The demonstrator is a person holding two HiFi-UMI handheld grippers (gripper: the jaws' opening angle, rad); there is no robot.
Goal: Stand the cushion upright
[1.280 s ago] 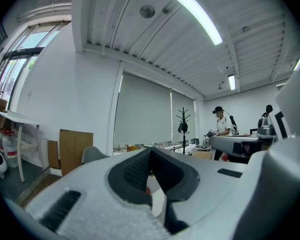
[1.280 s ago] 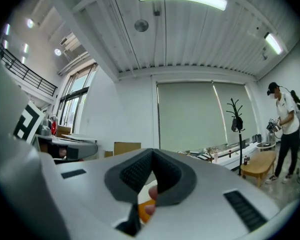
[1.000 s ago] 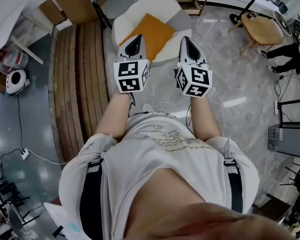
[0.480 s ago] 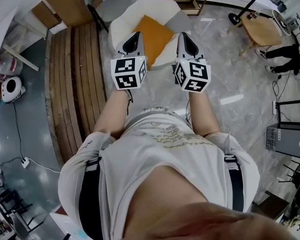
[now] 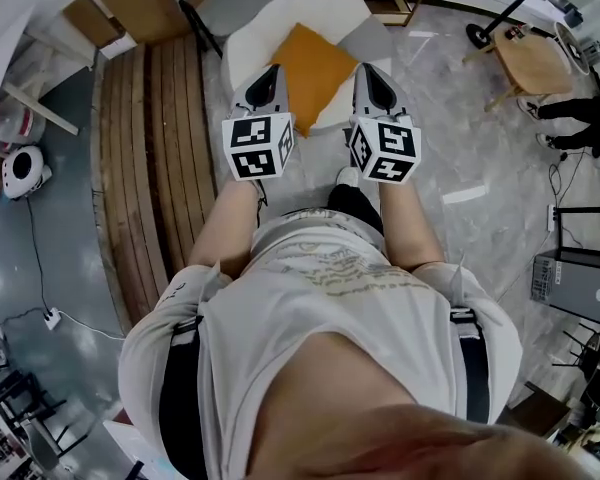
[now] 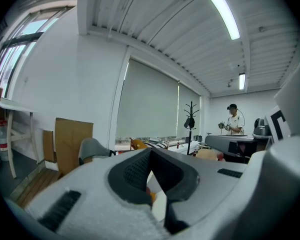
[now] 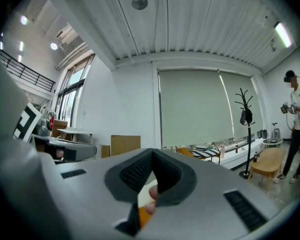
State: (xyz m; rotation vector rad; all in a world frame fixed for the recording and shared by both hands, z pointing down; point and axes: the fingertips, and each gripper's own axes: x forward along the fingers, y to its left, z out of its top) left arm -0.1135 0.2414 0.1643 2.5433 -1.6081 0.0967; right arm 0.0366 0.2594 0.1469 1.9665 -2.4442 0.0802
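Left gripper [image 5: 271,75], right gripper [image 5: 368,75] advanced over chair [image 5: 320,3], now flanking orange cushion [image 5: 315,63].

We see 1 orange square cushion [image 5: 315,68], plain, lying flat w/ its face up. It sits corner-on atop the white & grey chair seat [image 5: 320,3].

Marble floor [image 5: 460,148], wood slat deck [image 5: 155,168], sm wood table [image 5: 528,60]; white wall [image 6: 65,74], blinds [image 6: 147,104], strip light [image 6: 221,11]
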